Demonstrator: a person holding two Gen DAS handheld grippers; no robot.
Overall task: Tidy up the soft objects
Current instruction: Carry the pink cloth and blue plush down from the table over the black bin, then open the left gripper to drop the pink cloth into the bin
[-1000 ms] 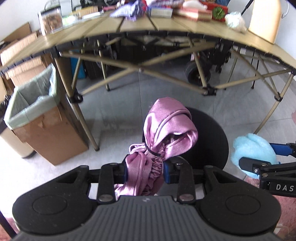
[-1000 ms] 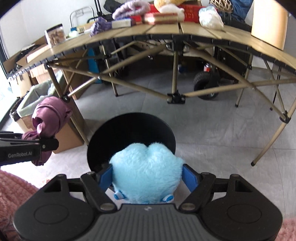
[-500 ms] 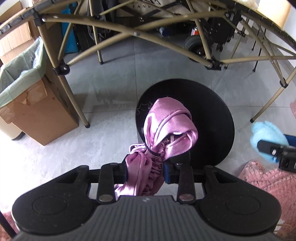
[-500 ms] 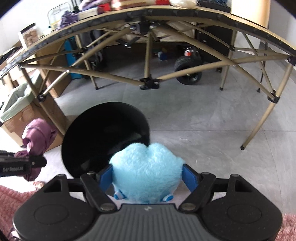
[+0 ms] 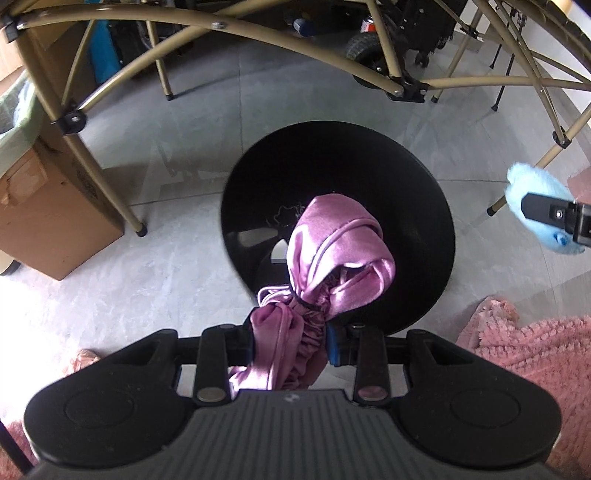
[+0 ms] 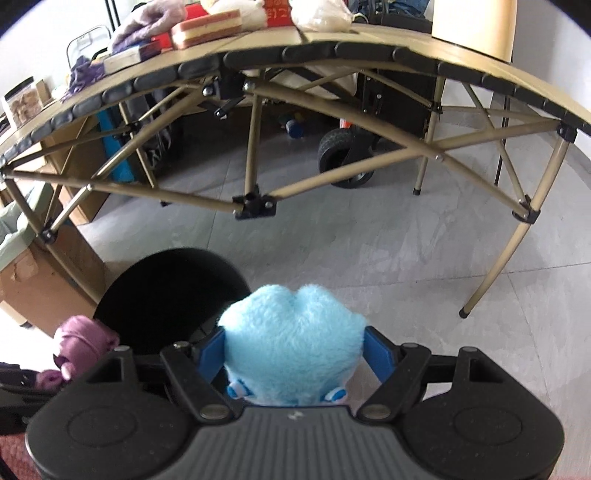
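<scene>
Folding table, cardboard box, pink rug, wheel

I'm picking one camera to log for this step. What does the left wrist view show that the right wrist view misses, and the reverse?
Only the left wrist view: the pink rug on the floor and the inside of the black bin.

Only the right wrist view: the tabletop with its clutter, including a striped sponge.

Both: the bin, the purple satin cloth shut in the left tool, the blue plush toy held by the right tool, the cardboard box, and the table's legs.
</scene>
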